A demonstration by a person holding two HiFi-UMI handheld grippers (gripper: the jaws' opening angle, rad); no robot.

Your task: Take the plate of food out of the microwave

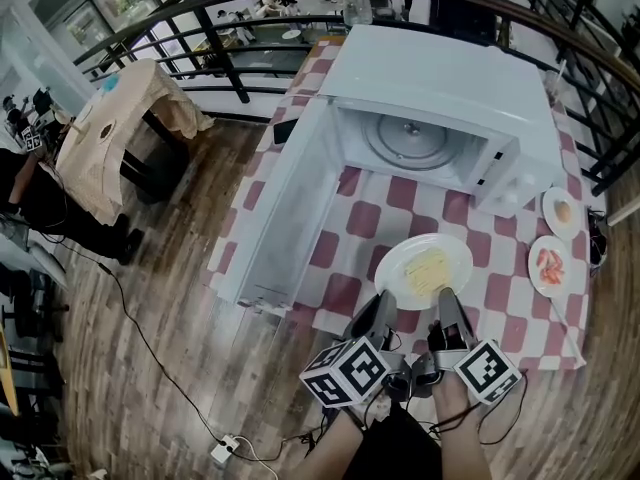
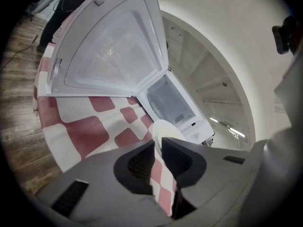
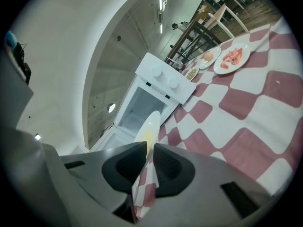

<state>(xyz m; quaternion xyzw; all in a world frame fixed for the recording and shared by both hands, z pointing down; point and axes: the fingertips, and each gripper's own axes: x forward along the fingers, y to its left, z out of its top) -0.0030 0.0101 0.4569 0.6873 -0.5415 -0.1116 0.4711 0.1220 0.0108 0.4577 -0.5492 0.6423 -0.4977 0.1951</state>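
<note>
Left gripper [image 1: 383, 311] and right gripper [image 1: 449, 306] each pinch the near rim of the plate [image 1: 424, 268], which is already clear of the open microwave [image 1: 440, 98] and held over the table [image 1: 360, 218] toward its near edge; seemingly only set-down remains.

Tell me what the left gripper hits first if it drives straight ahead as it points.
The left gripper clamps the plate by its rim, so the plate leads. Beyond it, the open microwave lies in line, probably met first; depth is unclear.

Glossy white plate [image 1: 455, 249], matt checked tablecloth [image 1: 360, 218], wood-plank floor [image 1: 150, 318], smooth microwave [image 1: 440, 78].
</note>
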